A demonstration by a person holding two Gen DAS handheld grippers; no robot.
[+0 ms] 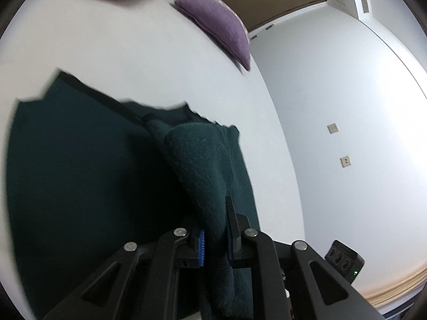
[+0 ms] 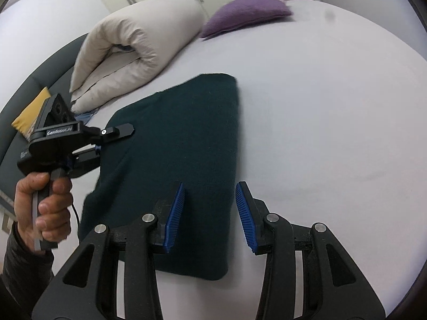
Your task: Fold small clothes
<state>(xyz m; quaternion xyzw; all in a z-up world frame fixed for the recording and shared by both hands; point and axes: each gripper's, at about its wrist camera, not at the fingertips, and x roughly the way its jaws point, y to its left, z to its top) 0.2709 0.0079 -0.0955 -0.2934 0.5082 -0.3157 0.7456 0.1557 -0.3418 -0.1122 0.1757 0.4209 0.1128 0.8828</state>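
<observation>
A dark green knit garment (image 2: 186,133) lies folded flat on the white bed (image 2: 320,106). My left gripper (image 1: 214,229) is shut on a raised fold of the garment (image 1: 197,165) at its edge, lifted slightly off the rest. In the right wrist view the left gripper (image 2: 106,144) sits at the garment's left side, held by a hand (image 2: 50,200). My right gripper (image 2: 209,208) is open above the garment's near right corner, and its blue pads (image 2: 174,213) touch no cloth.
A rolled white duvet (image 2: 128,42) and a purple cushion (image 2: 245,13) lie at the far side of the bed. A yellow item (image 2: 32,112) rests on dark upholstery at the left. A wall with sockets (image 1: 332,128) borders the bed, with a black device (image 1: 344,261) by it.
</observation>
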